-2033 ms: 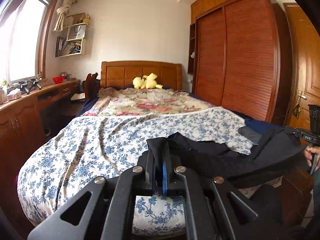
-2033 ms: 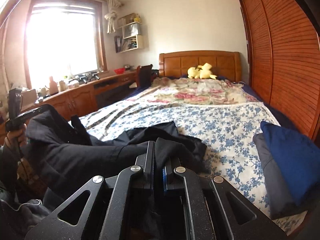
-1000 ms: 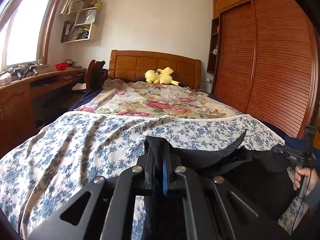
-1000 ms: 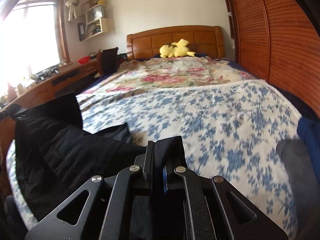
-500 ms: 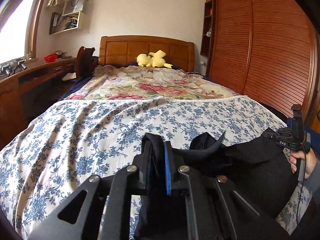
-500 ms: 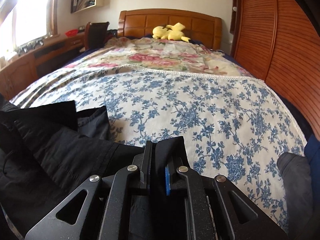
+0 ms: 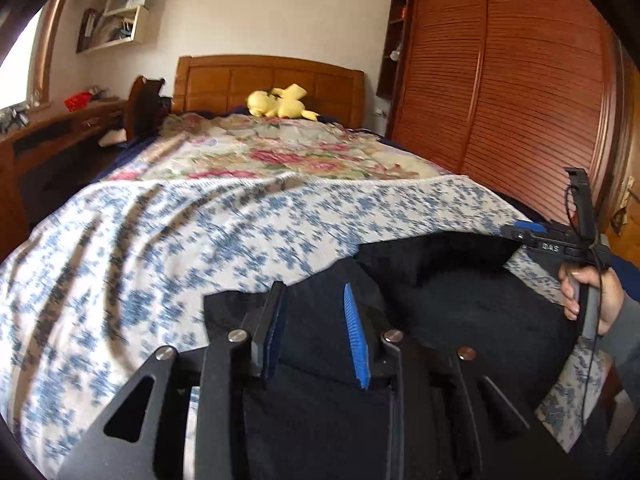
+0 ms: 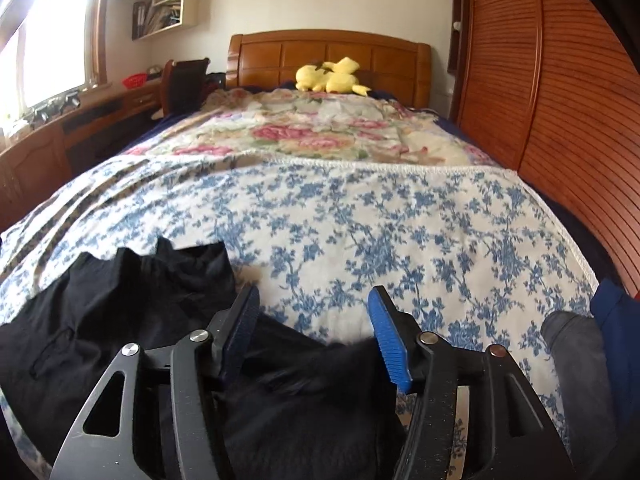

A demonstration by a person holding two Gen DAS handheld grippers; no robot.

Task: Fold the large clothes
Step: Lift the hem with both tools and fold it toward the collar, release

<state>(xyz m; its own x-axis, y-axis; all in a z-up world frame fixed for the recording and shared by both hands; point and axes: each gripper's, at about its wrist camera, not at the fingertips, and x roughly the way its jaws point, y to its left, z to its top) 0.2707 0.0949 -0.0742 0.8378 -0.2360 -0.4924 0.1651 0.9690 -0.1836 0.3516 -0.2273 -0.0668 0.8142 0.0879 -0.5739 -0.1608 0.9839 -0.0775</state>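
The black garment (image 8: 120, 312) lies rumpled on the near end of the bed (image 8: 360, 220), over its foot edge. The left gripper (image 7: 316, 320) and right gripper (image 8: 316, 332) both stand with jaws wide, holding nothing, cloth slack between them. Unpinned, the overhanging part may slide off or bunch, spoiling the fold.

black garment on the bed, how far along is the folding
Done: the garment lies on the blue-flowered sheet, bunched rather than flat. In hand: nothing, left gripper and right gripper both open over it. Left: smoothing and all the folds.
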